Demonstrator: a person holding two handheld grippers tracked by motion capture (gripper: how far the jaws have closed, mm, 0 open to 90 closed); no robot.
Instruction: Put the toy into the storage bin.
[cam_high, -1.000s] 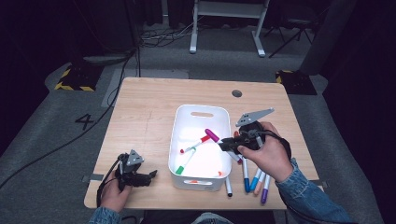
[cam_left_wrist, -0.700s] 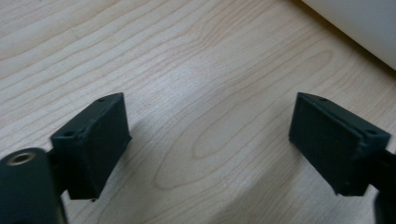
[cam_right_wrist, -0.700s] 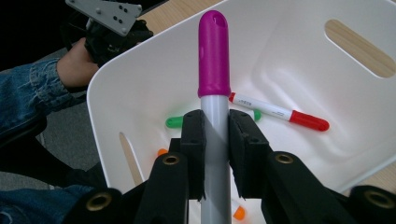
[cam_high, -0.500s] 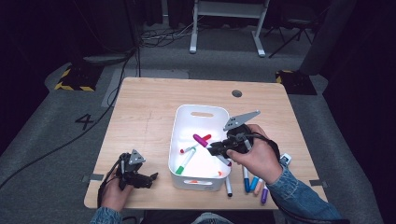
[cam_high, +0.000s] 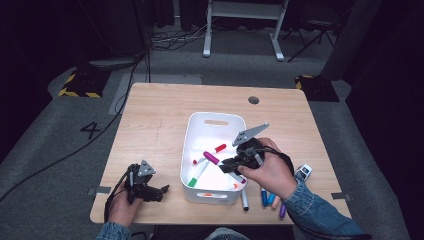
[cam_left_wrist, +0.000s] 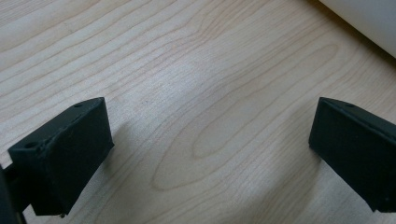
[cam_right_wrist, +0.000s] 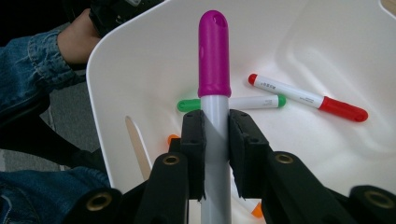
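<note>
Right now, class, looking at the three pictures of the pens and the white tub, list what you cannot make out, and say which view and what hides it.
- Purple-capped pen: its lower end, right gripper view, hidden between the right claw pads.
- Orange pen: mostly hidden behind that claw, same view.
- Pens on the table: high view, partly covered by the right hand; their count is unclear.
- White tub: cut off by the corner, left gripper view.
- Print on the red pen: too small.
</note>
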